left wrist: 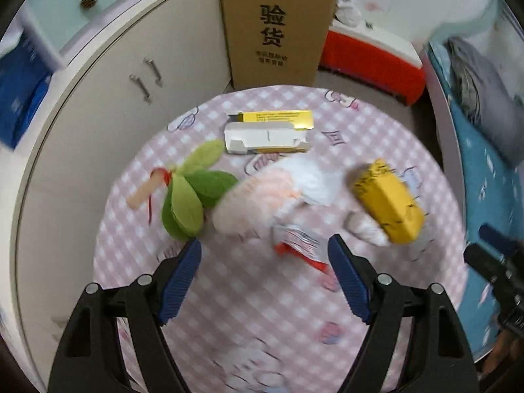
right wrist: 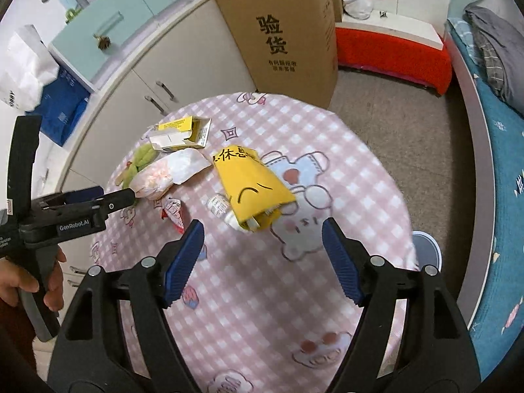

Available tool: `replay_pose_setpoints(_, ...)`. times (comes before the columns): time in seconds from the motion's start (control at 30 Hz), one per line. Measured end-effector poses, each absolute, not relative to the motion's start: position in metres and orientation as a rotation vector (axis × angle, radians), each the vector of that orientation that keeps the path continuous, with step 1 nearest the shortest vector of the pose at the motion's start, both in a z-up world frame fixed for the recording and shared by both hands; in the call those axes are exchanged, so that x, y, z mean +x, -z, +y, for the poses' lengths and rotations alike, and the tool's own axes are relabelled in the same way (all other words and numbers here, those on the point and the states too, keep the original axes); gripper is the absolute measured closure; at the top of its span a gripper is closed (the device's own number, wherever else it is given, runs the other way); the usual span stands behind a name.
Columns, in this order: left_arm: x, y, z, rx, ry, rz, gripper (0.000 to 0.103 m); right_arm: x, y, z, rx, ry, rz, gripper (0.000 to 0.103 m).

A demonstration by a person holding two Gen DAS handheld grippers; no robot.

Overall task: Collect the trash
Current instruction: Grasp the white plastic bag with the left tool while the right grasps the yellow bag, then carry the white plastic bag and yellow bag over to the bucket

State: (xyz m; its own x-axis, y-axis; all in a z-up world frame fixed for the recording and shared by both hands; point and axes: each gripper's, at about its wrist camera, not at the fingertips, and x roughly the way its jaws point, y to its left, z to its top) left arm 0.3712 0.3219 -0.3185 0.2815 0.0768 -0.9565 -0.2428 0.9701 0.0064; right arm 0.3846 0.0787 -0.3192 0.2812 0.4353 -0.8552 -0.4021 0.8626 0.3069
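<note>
Trash lies scattered on a round table with a pink checked cloth. There is a yellow paper bag, a flattened yellow and white carton, a pale pink and white crumpled wrapper, a red and white packet, green leaves tied with red string and a small white bottle. My left gripper hovers open over the red packet. My right gripper is open just short of the yellow bag.
A tall cardboard box stands behind the table beside white cupboards. A red-sided bench sits at the back right, a bed with blue bedding on the right. A person's hand grips the left tool's handle.
</note>
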Motion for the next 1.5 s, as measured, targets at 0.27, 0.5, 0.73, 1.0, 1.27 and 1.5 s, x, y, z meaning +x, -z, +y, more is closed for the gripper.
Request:
replay_pose_setpoints(0.27, 0.405, 0.352, 0.322, 0.046, -0.096, 1.313, 0.025, 0.411, 0.351, 0.128, -0.041, -0.54, 1.213, 0.027)
replay_pose_setpoints(0.5, 0.418, 0.377, 0.314, 0.116, -0.012, 1.365, 0.04, 0.436, 0.376, 0.151, -0.062, -0.536, 1.274, 0.027)
replay_pose_setpoints(0.73, 0.415, 0.372, 0.322, -0.007, -0.01, 1.336, 0.067, 0.447, 0.394, 0.153, -0.024, -0.583, 1.351, 0.041)
replay_pose_setpoints(1.0, 0.398, 0.328, 0.303, -0.124, -0.055, 1.232, 0.072, 0.44, 0.374, 0.124, 0.039, -0.653, 1.313, 0.052)
replay_pose_setpoints(1.27, 0.383, 0.276, 0.235, -0.188, -0.057, 1.133, 0.072, 0.43, 0.325, 0.04, 0.26, -0.698, 1.229, 0.052)
replay_pose_setpoints(1.5, 0.382, 0.25, 0.136, -0.249, 0.036, 1.104, 0.072, 0.408, 0.284, -0.078, 0.353, -0.645, 1.141, 0.052)
